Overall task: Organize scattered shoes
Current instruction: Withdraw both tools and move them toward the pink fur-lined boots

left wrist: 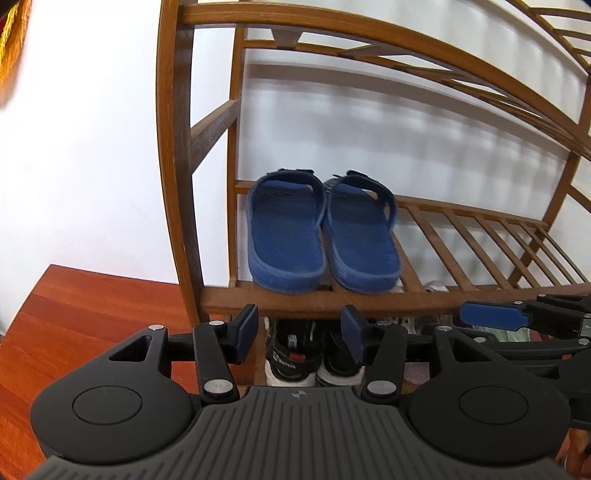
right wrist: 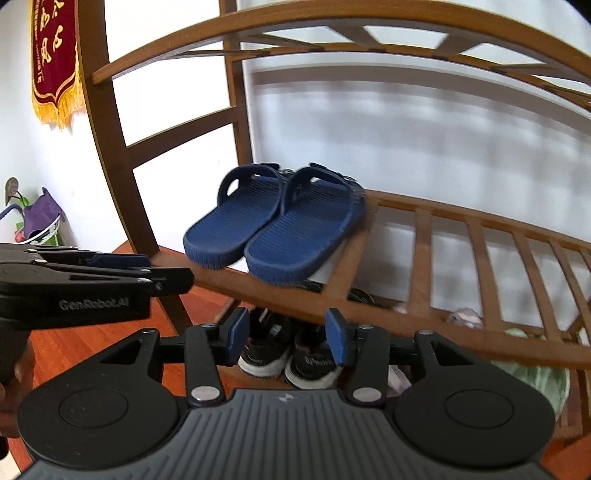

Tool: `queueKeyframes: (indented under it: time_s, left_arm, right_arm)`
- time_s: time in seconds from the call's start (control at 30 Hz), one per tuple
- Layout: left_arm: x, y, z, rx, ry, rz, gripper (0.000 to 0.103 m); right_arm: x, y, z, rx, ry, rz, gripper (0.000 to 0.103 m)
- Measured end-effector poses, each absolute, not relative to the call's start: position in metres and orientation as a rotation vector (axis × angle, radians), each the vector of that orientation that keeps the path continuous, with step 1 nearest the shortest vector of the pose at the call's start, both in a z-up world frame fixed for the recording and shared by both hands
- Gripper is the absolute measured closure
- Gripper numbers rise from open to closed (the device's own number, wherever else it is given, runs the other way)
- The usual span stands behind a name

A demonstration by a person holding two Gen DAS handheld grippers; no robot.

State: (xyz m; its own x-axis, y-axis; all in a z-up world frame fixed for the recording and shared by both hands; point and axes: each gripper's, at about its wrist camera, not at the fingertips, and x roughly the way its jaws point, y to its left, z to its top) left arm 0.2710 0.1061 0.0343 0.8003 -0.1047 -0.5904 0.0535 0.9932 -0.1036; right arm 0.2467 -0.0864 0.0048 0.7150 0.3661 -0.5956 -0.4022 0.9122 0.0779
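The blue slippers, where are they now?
The blue slippers stand side by side at the left end of the wooden rack's slatted shelf, directly above the black sneakers on the lower level.

Landmark: blue slippers (left wrist: pixel 320 236), a pair side by side, heels at the front rail of the wooden rack (left wrist: pixel 177 155).
Right of slippers: bare slats (right wrist: pixel 480 258) run to the far post; open passage from the front.
Above slippers: clear air up to the next slatted tier (right wrist: pixel 332 26).
Left of slippers: rack corner post and side braces (right wrist: pixel 181 129) block side entry.
Below slippers: black sneakers (right wrist: pixel 288 354) and other footwear fill the lower tier; little room.
In front of slippers: left gripper (left wrist: pixel 300 334) and right gripper (right wrist: pixel 284 338), both with jaws apart and empty, close beside each other.
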Motion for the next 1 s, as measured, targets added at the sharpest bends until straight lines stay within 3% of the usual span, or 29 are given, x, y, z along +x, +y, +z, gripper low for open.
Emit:
queueKeyframes:
  time_s: [0.67,1.0]
  left_arm:
    - [0.209,0.034,0.000,-0.077,0.729,-0.198,0.029]
    - [0.172,-0.022,-0.027,-0.072,0.775,-0.319,0.025]
  right_arm:
    - [0.149,-0.173,-0.020,0.001,0.714,0.293,0.034]
    - [0.096,-0.235,-0.041,0.040,0.742,0.195,0.020]
